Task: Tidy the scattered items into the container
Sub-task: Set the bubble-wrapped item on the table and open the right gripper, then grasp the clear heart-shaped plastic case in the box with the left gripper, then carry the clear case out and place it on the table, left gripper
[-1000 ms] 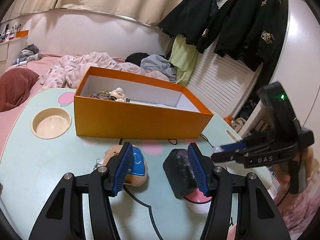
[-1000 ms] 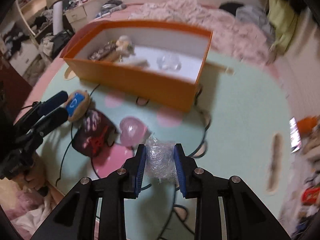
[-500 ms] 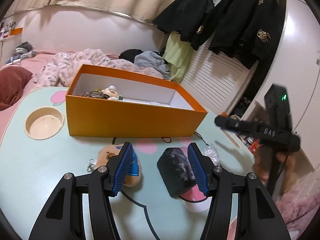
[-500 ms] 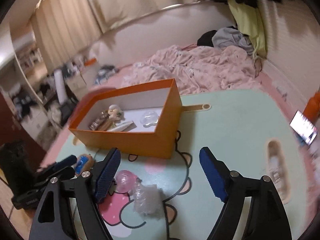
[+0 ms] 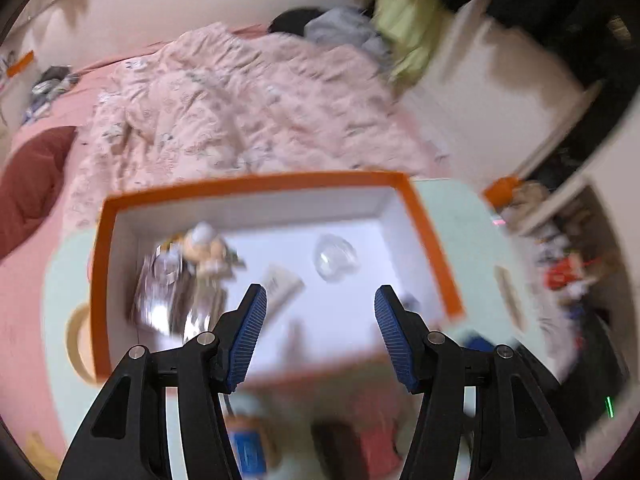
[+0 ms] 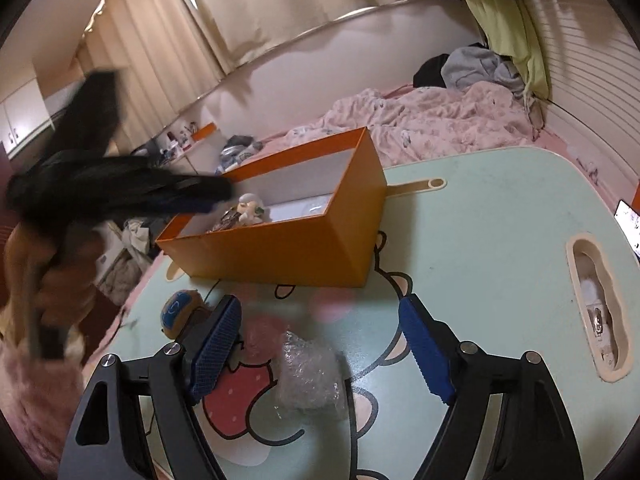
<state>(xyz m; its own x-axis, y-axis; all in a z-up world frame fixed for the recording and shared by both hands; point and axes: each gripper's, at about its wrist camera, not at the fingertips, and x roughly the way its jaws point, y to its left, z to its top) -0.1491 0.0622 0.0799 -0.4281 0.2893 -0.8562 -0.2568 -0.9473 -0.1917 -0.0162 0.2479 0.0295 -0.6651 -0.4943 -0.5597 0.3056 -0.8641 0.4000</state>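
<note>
Since a second ago our left gripper (image 5: 320, 336) has swung from the table up over the open orange cardboard box (image 5: 436, 248), jaws apart and empty. Our right gripper (image 6: 320, 356) has released the crumpled clear plastic wrap (image 6: 308, 372), which lies on the mint-green table (image 6: 480, 240) between its wide-spread jaws, near the box's front wall.

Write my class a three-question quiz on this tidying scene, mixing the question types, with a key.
1. True or false: the orange box is empty.
2. What lies on the table in front of the open right gripper? A figurine, B bubble wrap, C white tube.
3. Fill in: the open left gripper, holding nothing, points down into the ____.
Key: 1 false; 2 B; 3 orange box.
</note>
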